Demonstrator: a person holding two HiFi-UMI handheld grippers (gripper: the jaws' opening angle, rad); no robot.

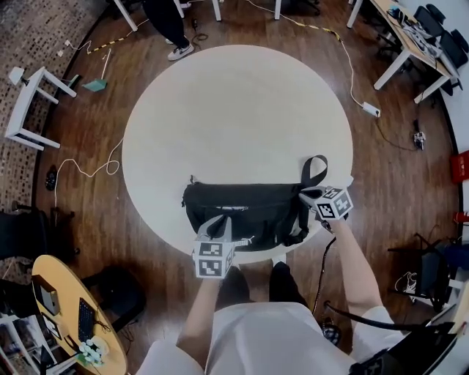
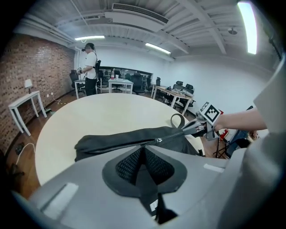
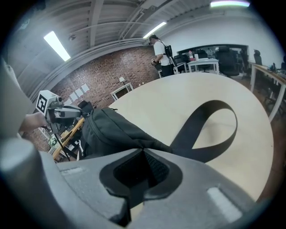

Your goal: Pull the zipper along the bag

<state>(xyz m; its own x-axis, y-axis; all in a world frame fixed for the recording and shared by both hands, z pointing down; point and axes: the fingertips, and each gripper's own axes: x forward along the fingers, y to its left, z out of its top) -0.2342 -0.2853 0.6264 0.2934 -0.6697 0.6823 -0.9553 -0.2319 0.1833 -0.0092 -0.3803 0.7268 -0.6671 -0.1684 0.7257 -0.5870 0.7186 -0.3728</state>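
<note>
A black bag [image 1: 253, 214] lies along the near edge of the round white table [image 1: 234, 110]. Along its top runs a zipper with a small metal slider [image 2: 158, 140] about midway. My left gripper [image 1: 222, 222] hovers over the bag's front, jaws together with nothing between them, and the slider sits a little beyond its tips [image 2: 144, 150]. At the bag's right end my right gripper [image 1: 311, 198] is shut on a pinch of the fabric [image 3: 143, 150], beside the looped strap [image 3: 210, 129]. The right gripper [image 2: 196, 127] also shows in the left gripper view, at the bag's far end.
A person [image 1: 168, 22] stands at the far side of the table. A white side table [image 1: 29, 102] is on the left, white desks [image 1: 410, 44] at the top right, a wooden round table [image 1: 66, 315] at the lower left. Cables cross the floor [image 1: 88, 172].
</note>
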